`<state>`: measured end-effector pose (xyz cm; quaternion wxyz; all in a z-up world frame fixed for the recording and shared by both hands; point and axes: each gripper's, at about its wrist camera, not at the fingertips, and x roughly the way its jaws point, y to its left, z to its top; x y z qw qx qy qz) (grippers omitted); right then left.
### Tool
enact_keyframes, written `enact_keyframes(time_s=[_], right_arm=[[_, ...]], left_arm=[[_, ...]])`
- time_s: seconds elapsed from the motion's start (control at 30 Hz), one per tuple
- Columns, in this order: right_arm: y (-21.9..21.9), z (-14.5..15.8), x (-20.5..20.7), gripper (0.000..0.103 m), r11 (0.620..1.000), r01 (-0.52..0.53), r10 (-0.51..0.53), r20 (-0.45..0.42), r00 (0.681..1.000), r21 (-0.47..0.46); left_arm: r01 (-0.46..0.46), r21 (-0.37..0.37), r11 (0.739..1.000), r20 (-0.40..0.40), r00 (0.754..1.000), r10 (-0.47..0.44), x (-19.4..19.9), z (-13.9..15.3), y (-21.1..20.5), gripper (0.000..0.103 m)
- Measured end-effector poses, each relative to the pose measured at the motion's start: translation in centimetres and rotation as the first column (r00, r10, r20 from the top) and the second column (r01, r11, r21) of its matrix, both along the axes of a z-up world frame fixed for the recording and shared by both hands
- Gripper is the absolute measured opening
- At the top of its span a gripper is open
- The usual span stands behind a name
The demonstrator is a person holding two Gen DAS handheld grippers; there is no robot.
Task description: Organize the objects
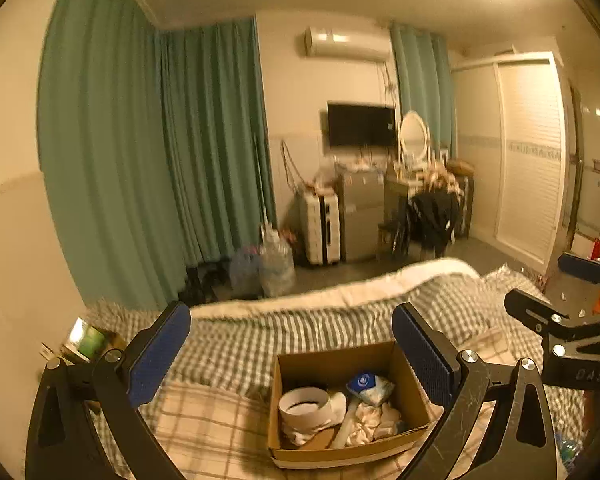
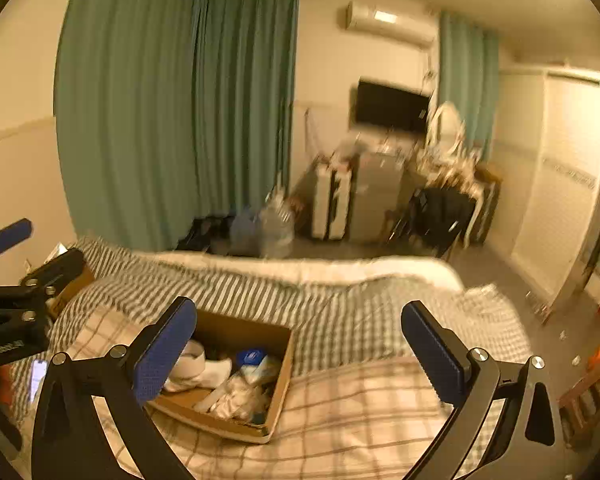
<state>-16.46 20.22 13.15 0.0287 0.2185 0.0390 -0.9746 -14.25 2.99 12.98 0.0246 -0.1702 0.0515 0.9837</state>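
Black grippers [image 1: 292, 356], blue pads, silver screws.

Left gripper [image 1: 290, 354] wide open, empty, above bed [image 1: 228, 344]. Box [image 1: 410, 396] on bed holds tape roll [image 1: 304, 406], packet [image 1: 370, 388], crumpled cloth [image 1: 374, 420].

Warm ceiling glare, blurred fisheye edges

Left gripper [image 1: 291, 354] wide open, nothing between the blue pads, aimed slightly downward. Right gripper [image 2: 299, 354] likewise wide open and empty, tilted slightly down. Both raised, side by side, each visible at the other's frame edge.
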Motion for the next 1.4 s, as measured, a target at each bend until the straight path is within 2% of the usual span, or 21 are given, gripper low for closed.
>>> enact_keyframes(time_s=[0.17, 0.3, 0.4, 0.6, 0.77, 1.03, 1.17, 1.4], right_arm=[[0.2, 2.1, 4.3, 0.103, 1.0, 0.028, -0.028, -0.079, 0.996, -0.004], [0.2, 2.1, 7.1, 0.103, 0.999, 0.032, -0.035, -0.108, 0.993, -0.03], [-0.3, 1.4, 8.7, 0.103, 1.0, 0.029, -0.03, -0.117, 0.993, -0.01], [-1.1, -2.3, 10.5, 0.103, 1.0, 0.013, -0.014, -0.109, 0.994, -0.007], [-1.6, -6.3, 10.4, 0.103, 0.999, 0.022, -0.024, -0.116, 0.993, -0.024], [-1.5, -11.4, 8.7, 0.103, 0.998, 0.048, -0.049, -0.056, 0.997, -0.027], [-1.5, -12.8, 7.9, 0.103, 0.998, 0.048, -0.049, -0.022, 0.999, -0.038], [-1.5, -13.3, 8.3, 0.103, 0.998, 0.06, -0.06, -0.026, 0.998, -0.025]], left_arm=[[-0.014, 0.05, 0.999, -0.069, 0.997, 0.017, 4.7, 1.3, -0.9, 0.103], [-0.032, 0.045, 0.998, -0.092, 0.995, 0.036, 7.4, 0.3, -1.4, 0.103], [-0.04, 0.064, 0.997, -0.093, 0.995, 0.046, 8.6, -0.8, -2.0, 0.103], [-0.068, 0.116, 0.991, -0.102, 0.992, 0.08, 9.7, -4.1, -2.4, 0.103], [-0.067, 0.101, 0.993, -0.095, 0.993, 0.077, 10.2, -7.1, -2.4, 0.103], [-0.101, 0.109, 0.989, -0.058, 0.993, 0.107, 10.4, -11.2, -2.7, 0.103], [-0.094, 0.095, 0.991, -0.035, 0.995, 0.097, 10.4, -12.9, -2.3, 0.103], [-0.094, 0.083, 0.992, -0.008, 0.995, 0.095, 9.6, -13.9, -1.9, 0.103]])
